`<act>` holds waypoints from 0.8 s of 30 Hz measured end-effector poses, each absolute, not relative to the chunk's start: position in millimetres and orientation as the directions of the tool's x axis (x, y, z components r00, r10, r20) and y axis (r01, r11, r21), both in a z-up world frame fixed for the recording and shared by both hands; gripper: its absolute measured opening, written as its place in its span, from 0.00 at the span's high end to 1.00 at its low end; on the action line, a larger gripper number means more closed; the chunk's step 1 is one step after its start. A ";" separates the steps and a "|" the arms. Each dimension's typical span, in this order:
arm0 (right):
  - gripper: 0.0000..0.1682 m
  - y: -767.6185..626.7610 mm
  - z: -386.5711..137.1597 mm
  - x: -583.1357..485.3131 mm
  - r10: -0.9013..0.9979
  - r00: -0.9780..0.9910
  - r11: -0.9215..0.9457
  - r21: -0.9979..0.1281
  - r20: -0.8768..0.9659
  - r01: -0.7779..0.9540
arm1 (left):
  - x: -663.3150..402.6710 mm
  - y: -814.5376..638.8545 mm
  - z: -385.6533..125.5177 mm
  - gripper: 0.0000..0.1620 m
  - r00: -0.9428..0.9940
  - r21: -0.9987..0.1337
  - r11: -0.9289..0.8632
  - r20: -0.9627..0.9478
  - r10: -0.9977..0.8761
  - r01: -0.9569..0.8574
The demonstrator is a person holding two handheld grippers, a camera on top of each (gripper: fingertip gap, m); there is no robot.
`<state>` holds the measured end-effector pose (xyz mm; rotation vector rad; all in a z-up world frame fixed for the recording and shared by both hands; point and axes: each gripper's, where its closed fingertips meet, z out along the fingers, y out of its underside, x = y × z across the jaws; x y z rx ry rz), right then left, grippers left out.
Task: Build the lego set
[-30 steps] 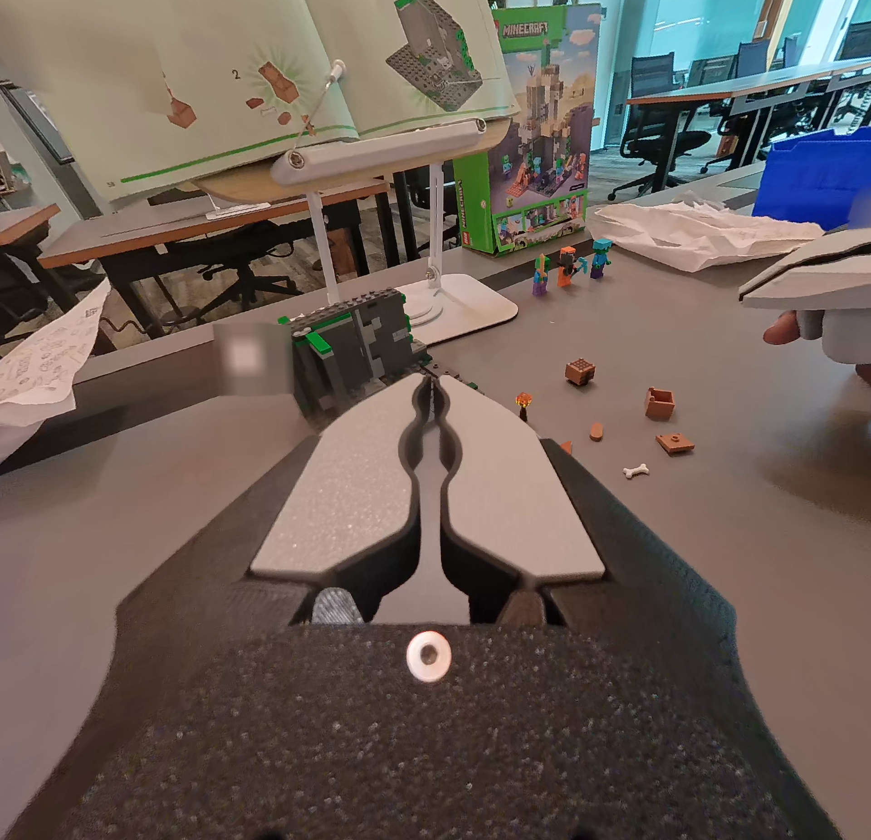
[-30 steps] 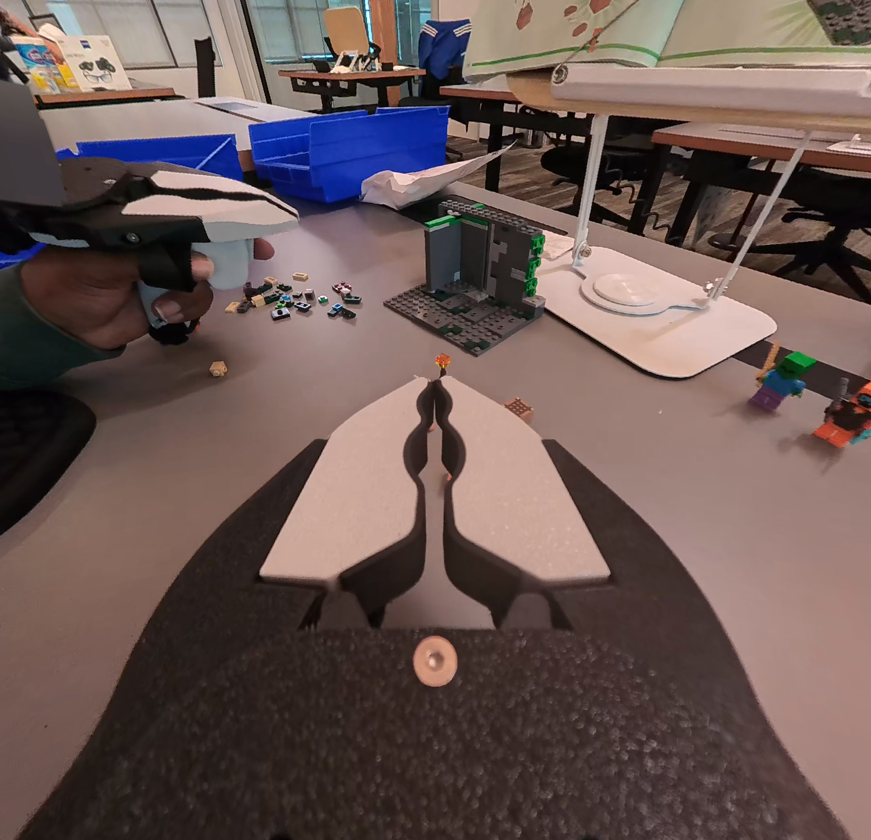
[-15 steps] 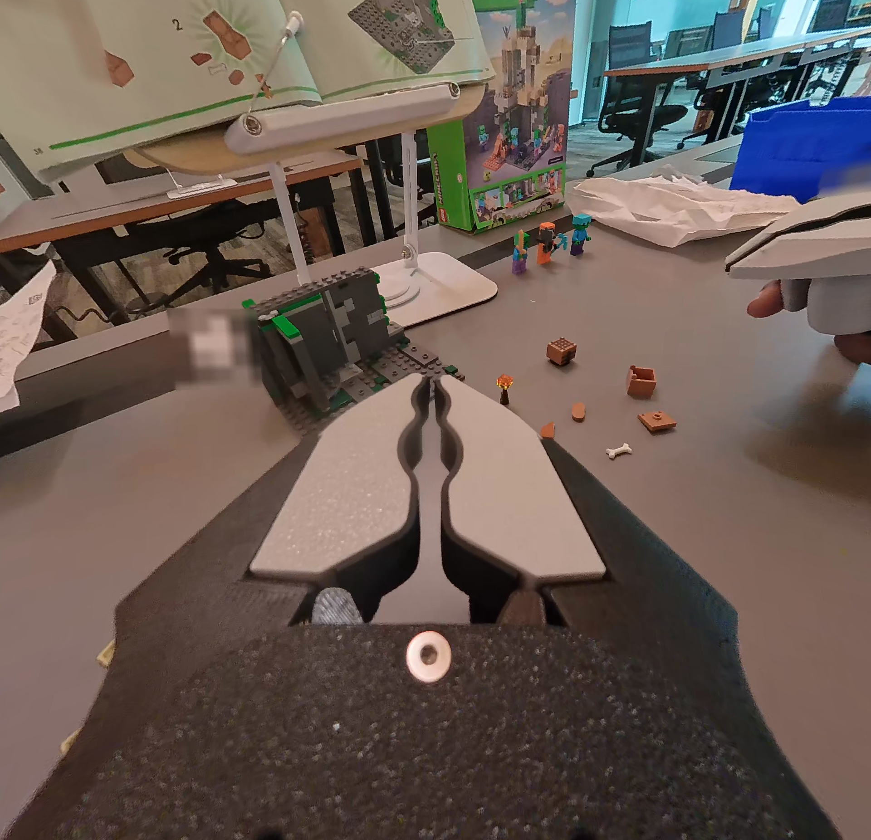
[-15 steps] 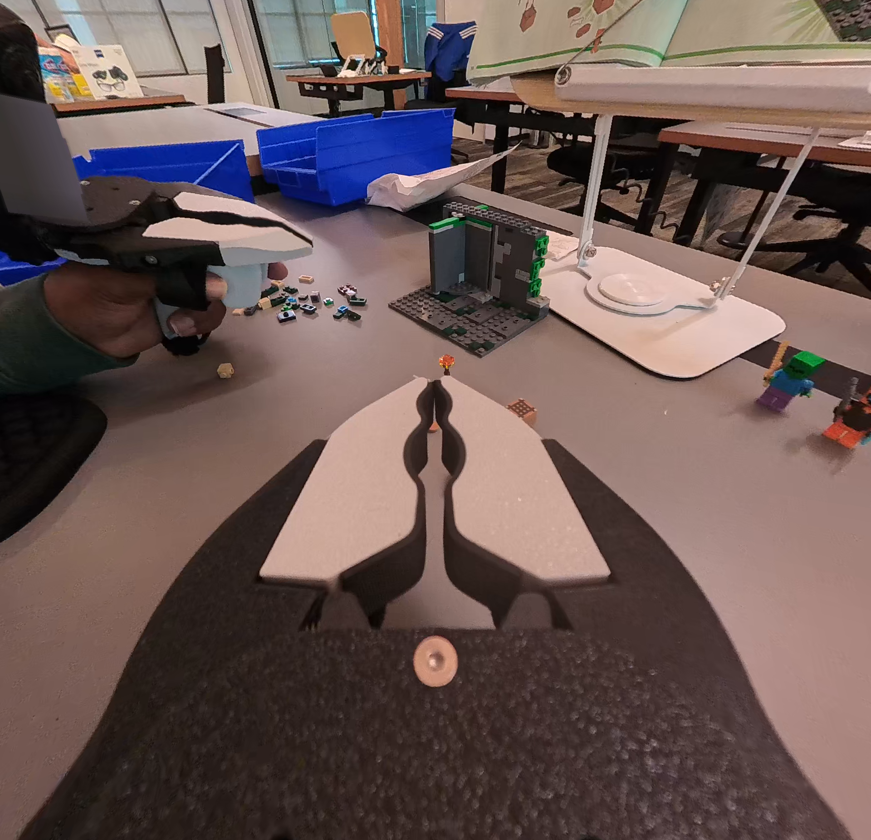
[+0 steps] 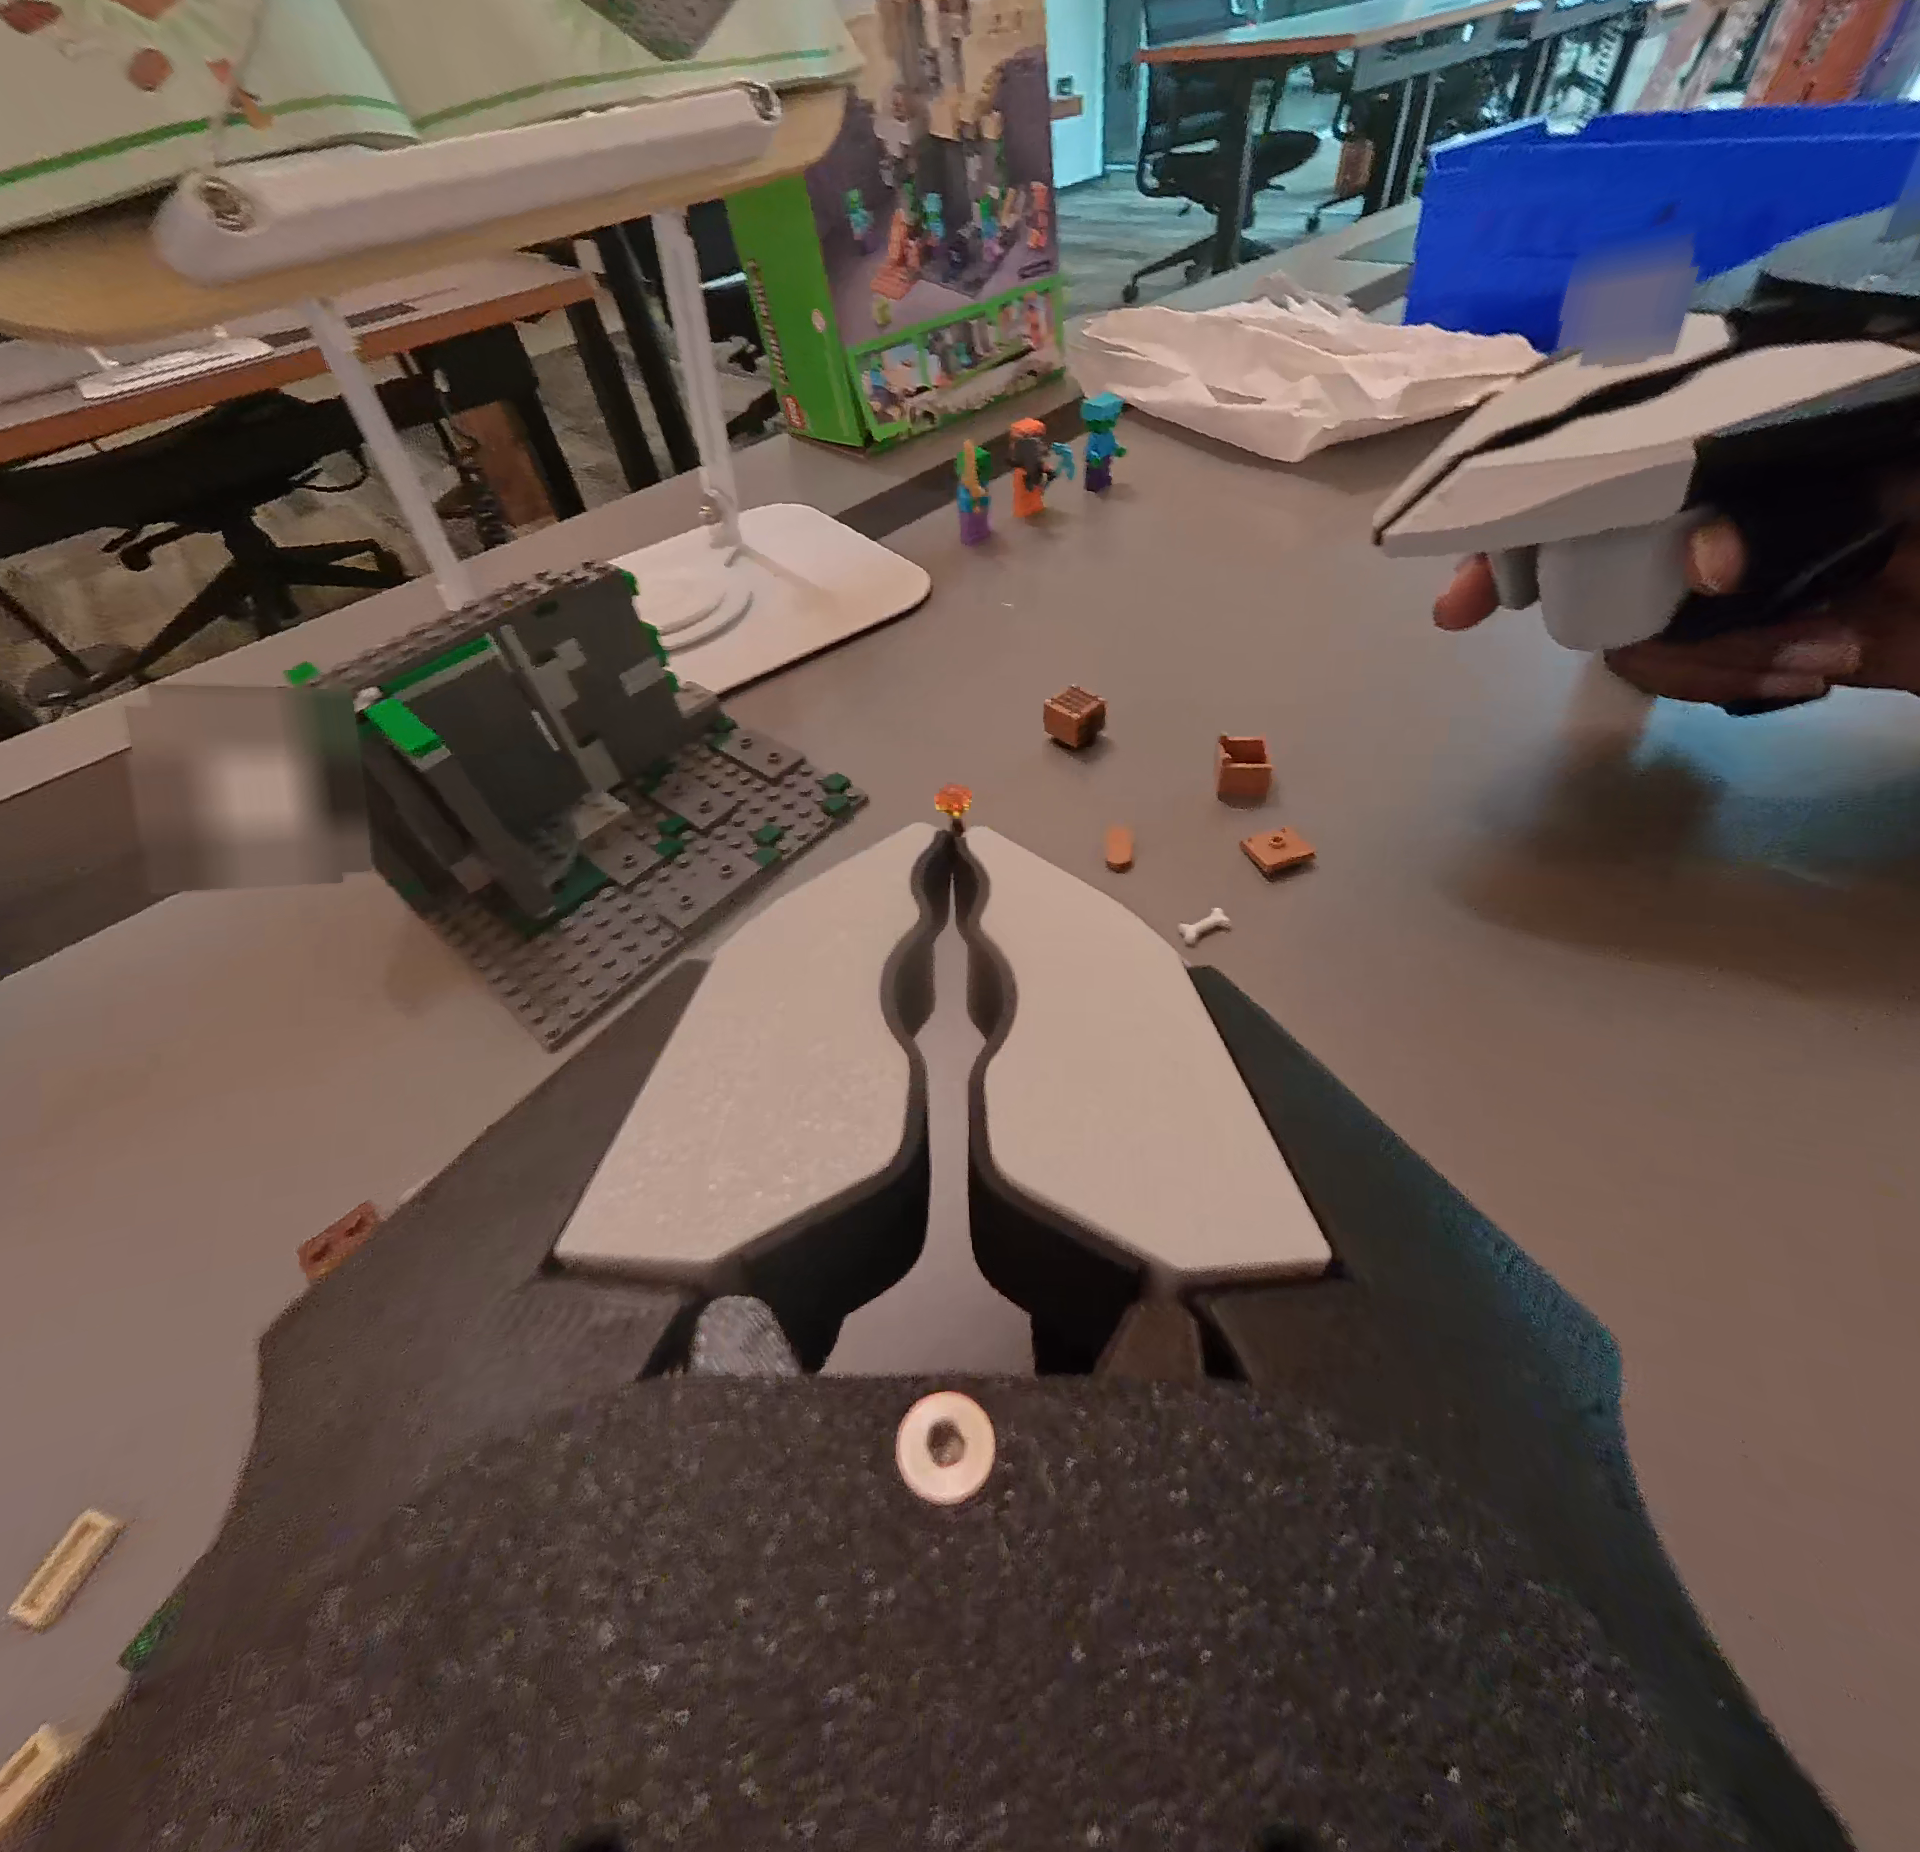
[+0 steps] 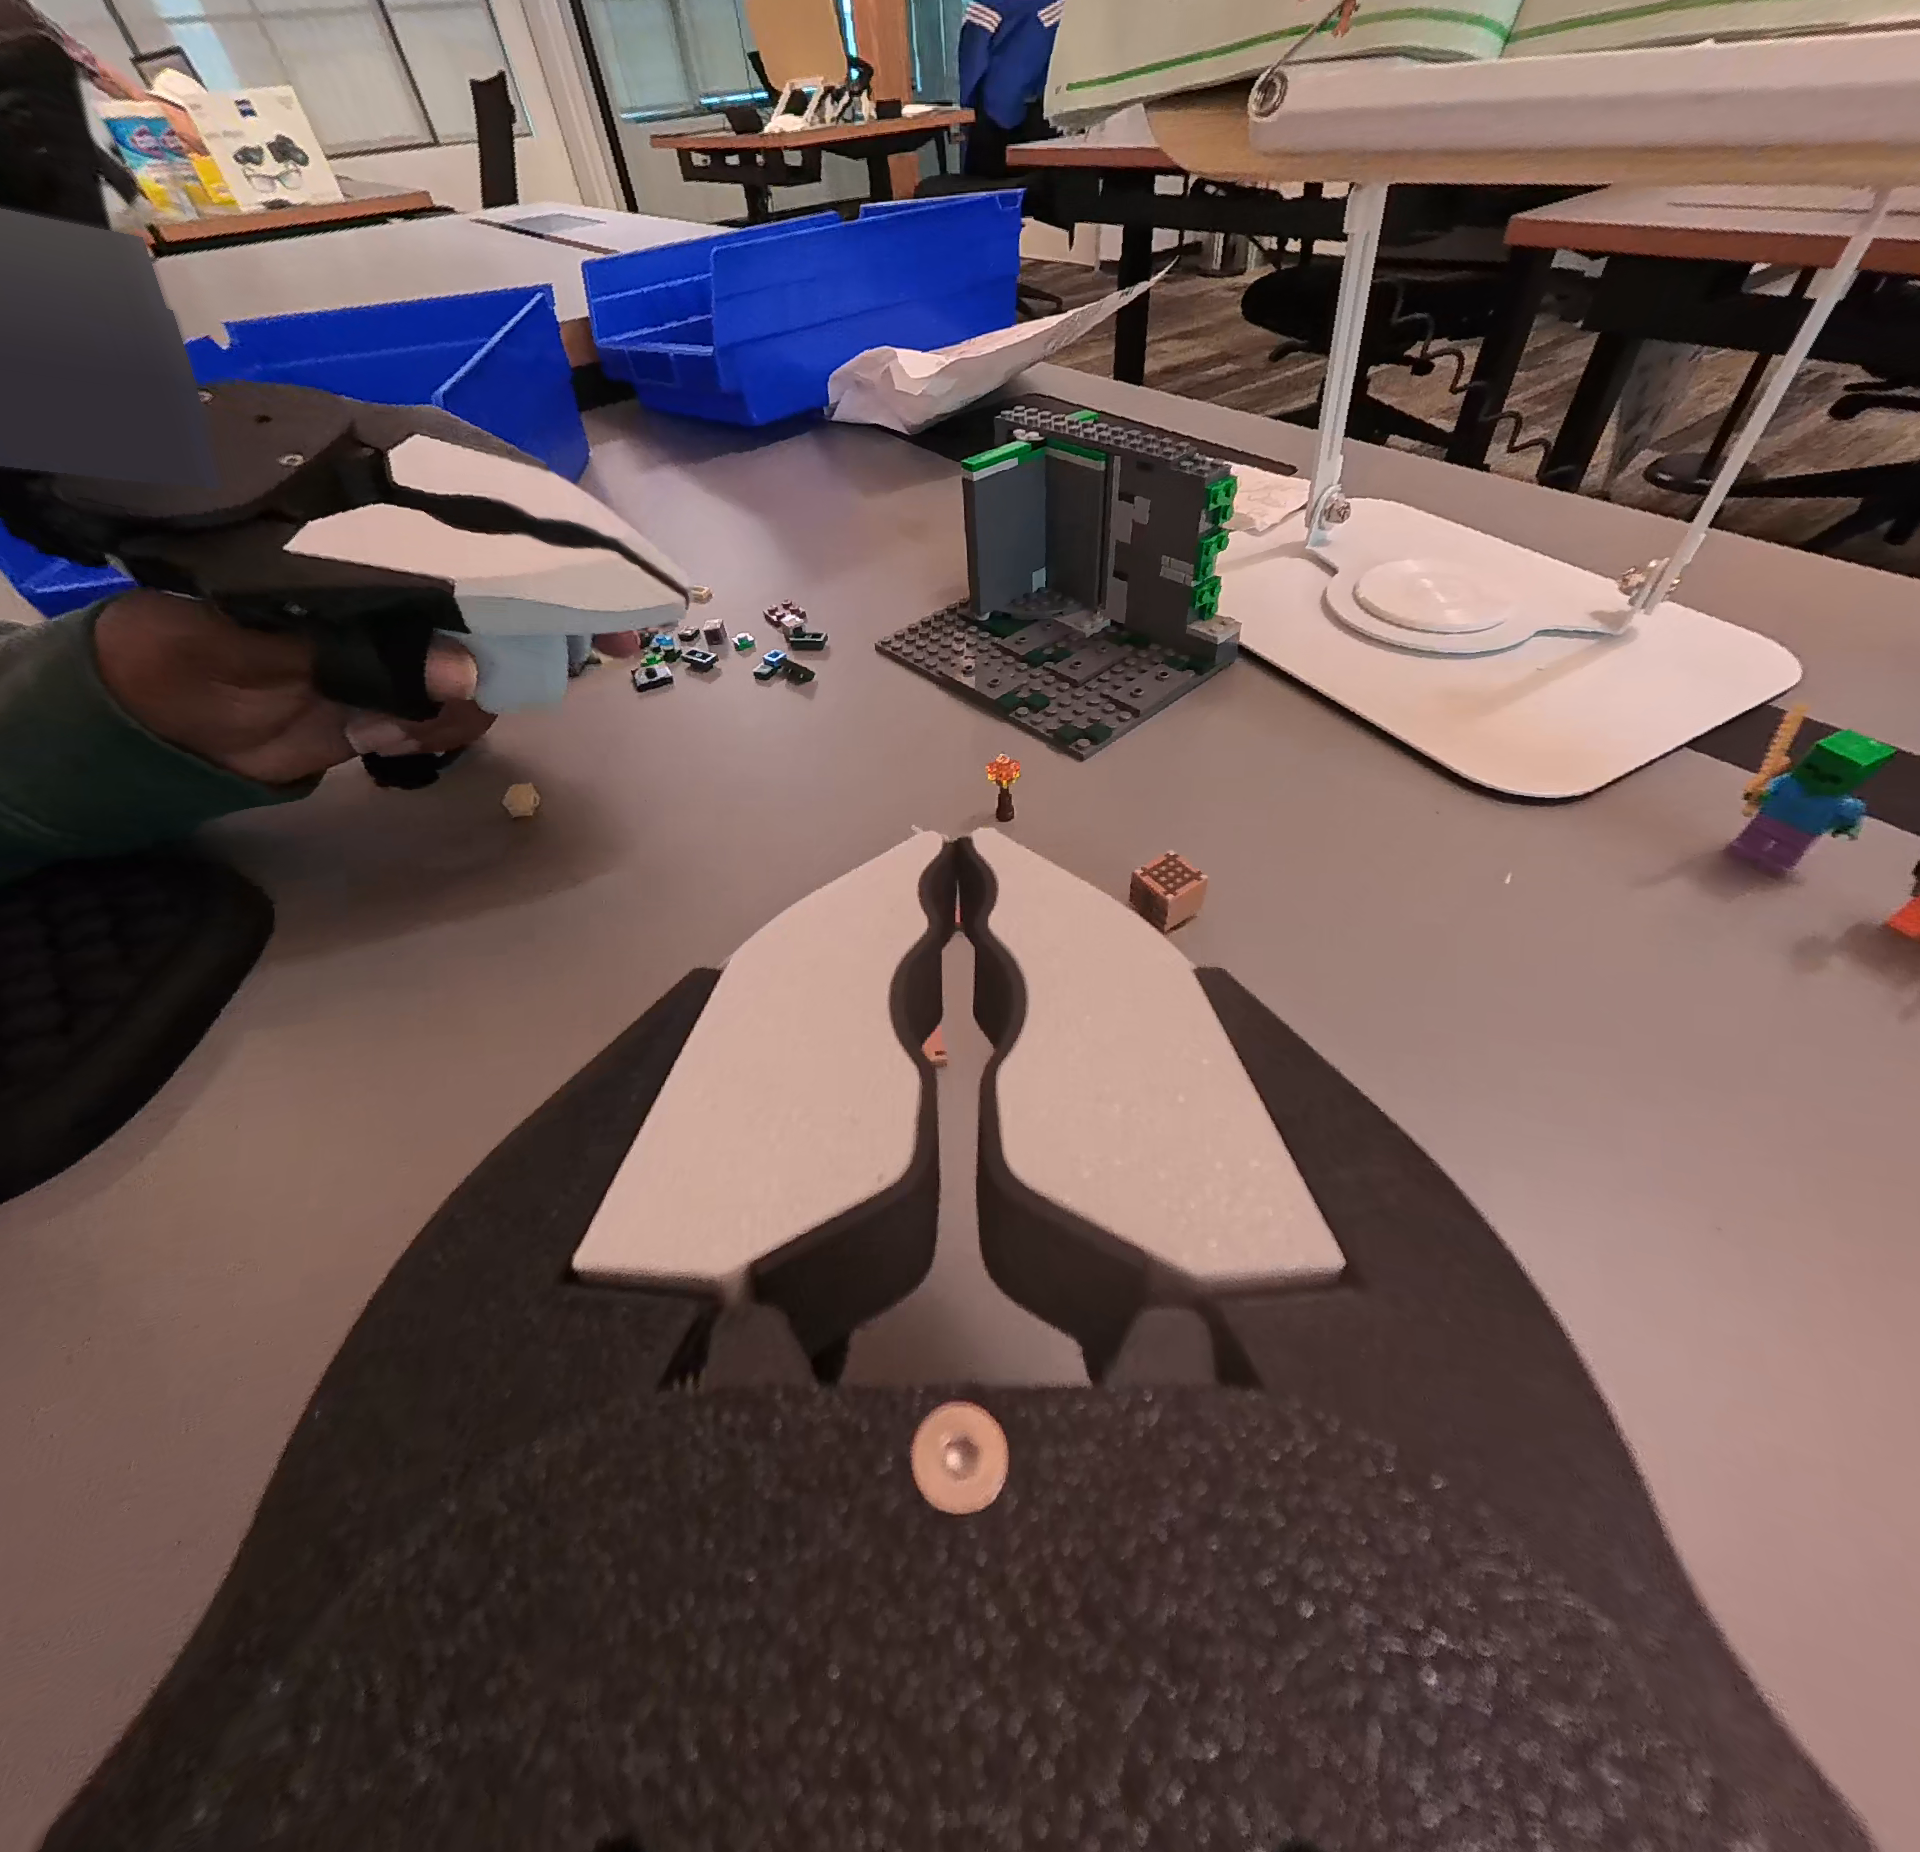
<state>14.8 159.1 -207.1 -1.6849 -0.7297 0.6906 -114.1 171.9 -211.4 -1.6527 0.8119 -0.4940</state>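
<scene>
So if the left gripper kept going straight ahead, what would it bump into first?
Probably the little orange-topped torch piece, standing just past the shut left gripper; how far past is hard to judge.

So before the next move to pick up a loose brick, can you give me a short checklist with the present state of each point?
1. Left gripper empty: ok, its tips are together with nothing between them.
2. Right gripper empty: ok, closed on nothing.
3. Torch piece reachable: ok, it stands upright and alone on the table, between both grippers.
4. Grey wall build steady: ok, its baseplate lies flat on the table.
5. Brown pieces separated: ok, the studded cube, open box and flat tile lie apart.
6. Which brick the manual asks for: cannot tell, the page is cut off and blurred.
</scene>
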 end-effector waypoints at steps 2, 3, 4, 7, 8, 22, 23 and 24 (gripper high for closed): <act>1.00 159.0 -207.4 15.0 0.768 0.637 -0.188 -0.975 -0.069 0.121 | -109.6 168.1 -214.7 1.00 0.649 -0.958 -0.080 -0.124 -0.751 -0.276; 1.00 158.8 -208.1 15.0 0.770 0.635 -0.189 -0.974 -0.068 0.125 | -107.7 166.6 -216.7 1.00 0.639 -0.954 -0.078 -0.133 -0.758 -0.291; 1.00 158.6 -209.1 14.7 0.772 0.632 -0.191 -0.973 -0.066 0.132 | -105.9 165.2 -218.9 1.00 0.629 -0.949 -0.076 -0.141 -0.765 -0.306; 1.00 160.0 -217.5 16.1 0.775 0.631 -0.200 -0.962 -0.040 0.184 | -101.0 161.3 -225.5 1.00 0.599 -0.936 -0.076 -0.156 -0.785 -0.343; 1.00 160.4 -222.3 16.9 0.777 0.629 -0.204 -0.956 -0.026 0.213 | -99.6 160.4 -227.1 0.99 0.592 -0.933 -0.076 -0.159 -0.790 -0.351; 0.83 173.1 -283.2 14.5 0.757 0.643 -0.331 -0.781 0.115 0.530 | -94.7 157.5 -235.9 0.99 0.566 -0.914 -0.079 -0.177 -0.805 -0.399; 0.82 174.6 -284.3 12.7 0.758 0.642 -0.339 -0.775 0.110 0.533 | -94.6 157.3 -235.8 0.99 0.565 -0.913 -0.078 -0.179 -0.806 -0.401; 0.82 176.7 -284.5 11.5 0.757 0.643 -0.341 -0.771 0.115 0.539 | -94.7 157.2 -235.9 0.99 0.564 -0.912 -0.077 -0.182 -0.805 -0.403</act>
